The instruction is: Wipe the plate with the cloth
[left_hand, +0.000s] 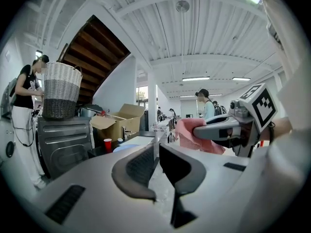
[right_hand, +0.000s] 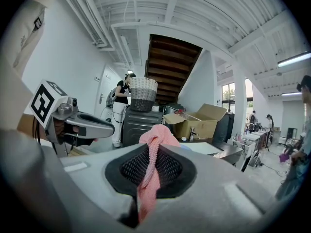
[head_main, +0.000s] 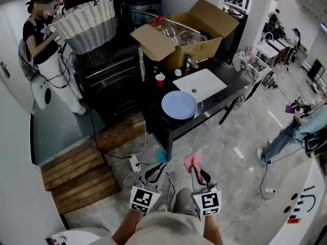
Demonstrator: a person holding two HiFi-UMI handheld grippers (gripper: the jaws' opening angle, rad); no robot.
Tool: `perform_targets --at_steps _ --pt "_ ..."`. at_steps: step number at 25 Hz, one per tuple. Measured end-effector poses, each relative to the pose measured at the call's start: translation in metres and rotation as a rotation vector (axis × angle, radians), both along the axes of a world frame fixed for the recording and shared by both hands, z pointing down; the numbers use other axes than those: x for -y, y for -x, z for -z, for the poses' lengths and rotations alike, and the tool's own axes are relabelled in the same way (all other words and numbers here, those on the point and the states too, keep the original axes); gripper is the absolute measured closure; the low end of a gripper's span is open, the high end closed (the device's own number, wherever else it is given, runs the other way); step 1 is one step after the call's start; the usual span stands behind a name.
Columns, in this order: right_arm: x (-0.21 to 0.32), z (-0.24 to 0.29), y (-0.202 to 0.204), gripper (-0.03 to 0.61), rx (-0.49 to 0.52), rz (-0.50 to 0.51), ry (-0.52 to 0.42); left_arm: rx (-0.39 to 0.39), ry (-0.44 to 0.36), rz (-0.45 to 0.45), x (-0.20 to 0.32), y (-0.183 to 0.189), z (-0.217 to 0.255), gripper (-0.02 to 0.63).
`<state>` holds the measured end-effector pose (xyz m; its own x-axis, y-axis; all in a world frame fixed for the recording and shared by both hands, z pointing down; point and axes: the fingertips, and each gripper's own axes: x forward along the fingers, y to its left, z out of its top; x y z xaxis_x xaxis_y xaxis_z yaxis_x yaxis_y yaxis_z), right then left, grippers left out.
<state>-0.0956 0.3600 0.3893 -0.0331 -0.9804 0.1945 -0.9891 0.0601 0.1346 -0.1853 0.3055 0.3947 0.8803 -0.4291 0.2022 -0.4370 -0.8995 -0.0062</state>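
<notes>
A light blue plate (head_main: 179,104) lies on the dark table (head_main: 227,78), near its front edge; in the left gripper view the plate (left_hand: 127,146) shows far ahead. Both grippers hang low over the floor, well short of the table. My right gripper (head_main: 194,166) is shut on a pink cloth (head_main: 191,160), which bunches above the jaws and hangs down between them (right_hand: 156,135). My left gripper (head_main: 158,167) sits beside it, jaws together with nothing between them (left_hand: 156,152). The left gripper view shows the cloth (left_hand: 192,130) just to its right.
On the table stand an open cardboard box (head_main: 181,34), a red cup (head_main: 160,78) and a white sink (head_main: 199,84). A person (head_main: 43,50) holds a wicker basket (head_main: 89,24) at the back left. Wooden steps (head_main: 84,170) and a power strip (head_main: 135,163) lie on the floor.
</notes>
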Motion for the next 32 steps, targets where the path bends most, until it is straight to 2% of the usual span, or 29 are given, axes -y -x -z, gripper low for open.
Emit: perform_targets --at_steps 7,20,32 --pt "0.019 -0.001 -0.011 0.555 -0.003 0.001 -0.009 -0.004 -0.037 -0.009 0.017 -0.012 0.003 0.575" --pt "0.088 -0.008 -0.071 0.555 -0.005 0.047 0.005 0.001 0.007 0.053 0.084 -0.068 -0.011 0.577" --pt "0.144 -0.007 -0.119 0.555 0.036 0.088 0.047 0.027 0.022 0.099 0.137 -0.117 -0.012 0.577"
